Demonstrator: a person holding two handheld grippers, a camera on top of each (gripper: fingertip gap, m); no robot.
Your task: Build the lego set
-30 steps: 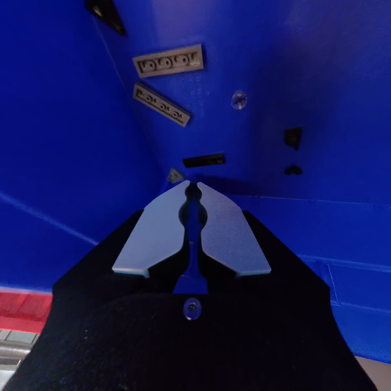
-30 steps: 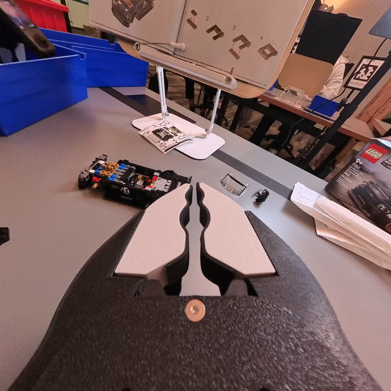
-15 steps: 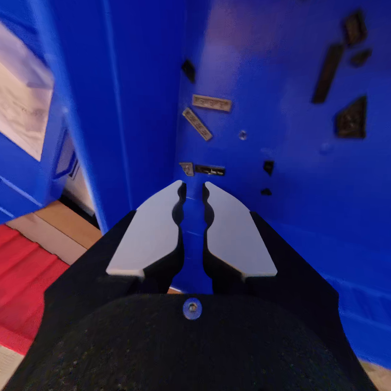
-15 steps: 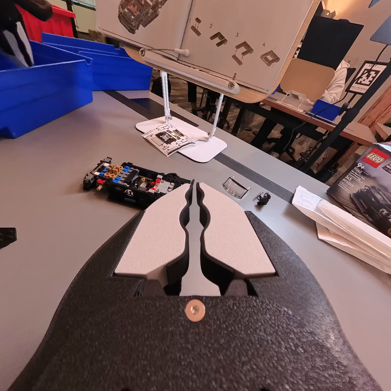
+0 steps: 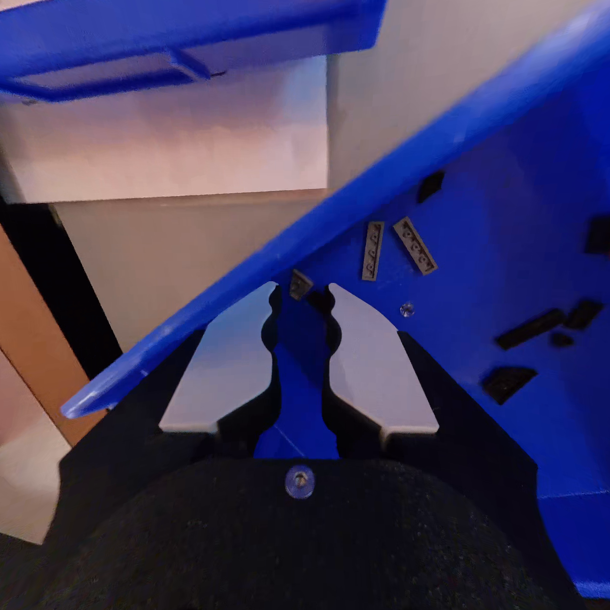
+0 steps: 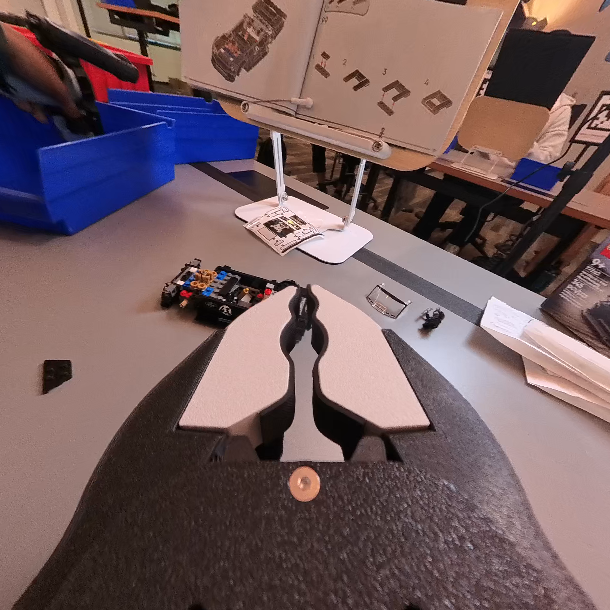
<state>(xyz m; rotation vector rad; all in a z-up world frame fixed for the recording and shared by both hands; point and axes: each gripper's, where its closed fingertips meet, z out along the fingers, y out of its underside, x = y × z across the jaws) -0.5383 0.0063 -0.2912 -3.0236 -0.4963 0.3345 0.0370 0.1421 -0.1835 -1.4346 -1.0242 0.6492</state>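
Wider now, left gripper (image 5: pixel 302 290) fingers gape, half hiding a black piece (image 5: pixel 317 299) — right gripper (image 6: pixel 302 290) nearly clenched, empty.

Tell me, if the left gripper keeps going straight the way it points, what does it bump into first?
Probably the small grey piece and a black piece lying just past the left gripper, at the blue bin wall. Its jaws are open; depth is hard to judge.

The half-built black lego car (image 6: pixel 218 292) lies flat on the grey table. Loose grey plates (image 5: pixel 415 245) and black pieces (image 5: pixel 506 383) lie scattered in the blue bin.
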